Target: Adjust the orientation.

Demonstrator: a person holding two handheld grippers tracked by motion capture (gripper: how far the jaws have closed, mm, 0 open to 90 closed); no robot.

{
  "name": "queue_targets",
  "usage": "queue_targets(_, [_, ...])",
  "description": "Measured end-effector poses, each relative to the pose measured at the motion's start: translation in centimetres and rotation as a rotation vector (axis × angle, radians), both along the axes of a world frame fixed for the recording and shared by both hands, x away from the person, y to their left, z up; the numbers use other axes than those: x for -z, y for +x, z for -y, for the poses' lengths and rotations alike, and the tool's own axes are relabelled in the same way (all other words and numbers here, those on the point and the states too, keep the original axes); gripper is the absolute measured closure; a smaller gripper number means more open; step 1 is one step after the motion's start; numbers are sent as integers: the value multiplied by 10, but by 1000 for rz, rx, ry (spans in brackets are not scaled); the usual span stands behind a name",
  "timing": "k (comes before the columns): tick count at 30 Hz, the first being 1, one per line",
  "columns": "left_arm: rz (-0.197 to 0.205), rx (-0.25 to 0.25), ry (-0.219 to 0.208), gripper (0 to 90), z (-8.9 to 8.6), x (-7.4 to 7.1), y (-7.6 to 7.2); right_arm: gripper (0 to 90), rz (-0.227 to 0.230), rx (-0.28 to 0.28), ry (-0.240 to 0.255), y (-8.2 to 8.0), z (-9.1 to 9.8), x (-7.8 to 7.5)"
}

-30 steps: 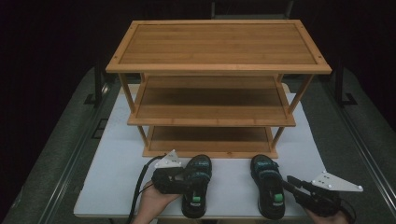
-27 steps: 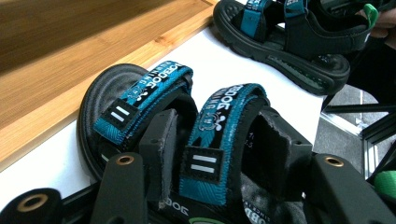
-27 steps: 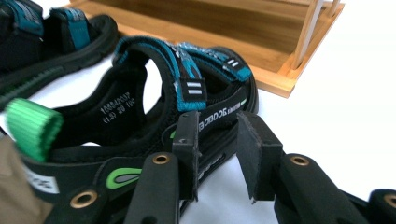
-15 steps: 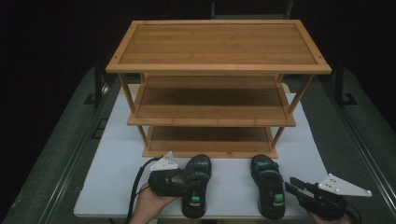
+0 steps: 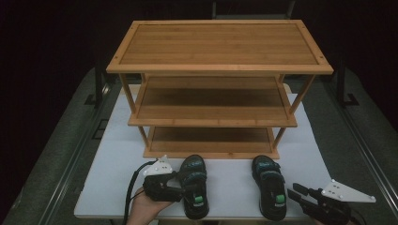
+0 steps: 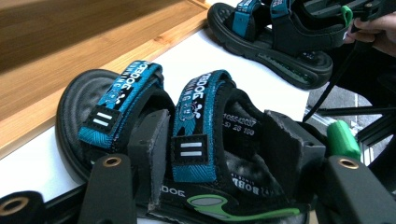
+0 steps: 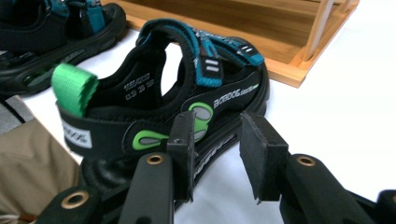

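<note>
Already the left tool [image 6: 210, 163] straddles the left sandal [image 5: 195, 185], jaws wide around its side wall, unclosed. Right tool [image 7: 217, 154] gapes empty beside the right sandal [image 7: 163, 102]. Both sandals sit on the worktop [image 5: 234, 180] before the 3-tier rack [image 5: 218, 89]. A shallow bite could slip. Since earlier, the right tool has drawn rightward.
</note>
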State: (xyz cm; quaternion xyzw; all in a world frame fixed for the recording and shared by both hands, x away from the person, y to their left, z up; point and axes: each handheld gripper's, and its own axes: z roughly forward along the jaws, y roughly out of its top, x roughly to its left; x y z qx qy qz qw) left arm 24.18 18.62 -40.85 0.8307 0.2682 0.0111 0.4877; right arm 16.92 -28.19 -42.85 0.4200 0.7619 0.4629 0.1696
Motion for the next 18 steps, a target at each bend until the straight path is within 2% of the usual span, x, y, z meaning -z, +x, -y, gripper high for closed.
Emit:
queue_targets(10, [15,-13,-7,370,-8,-2,-11,625,-9,-50,-18,-7,-2,6])
queue_targets(13, [13,-22,-20,363,-11,-2,-13,620,-4,-56,-17,-7,-2,6])
queue_targets(15, [9,-30,-23,382,-12,-1,-12,619,-6,-58,-13,-7,-2,6])
queue_targets(18, [14,-56,3,467,-10,2,-8,620,-4,-52,-13,-6,-1,7])
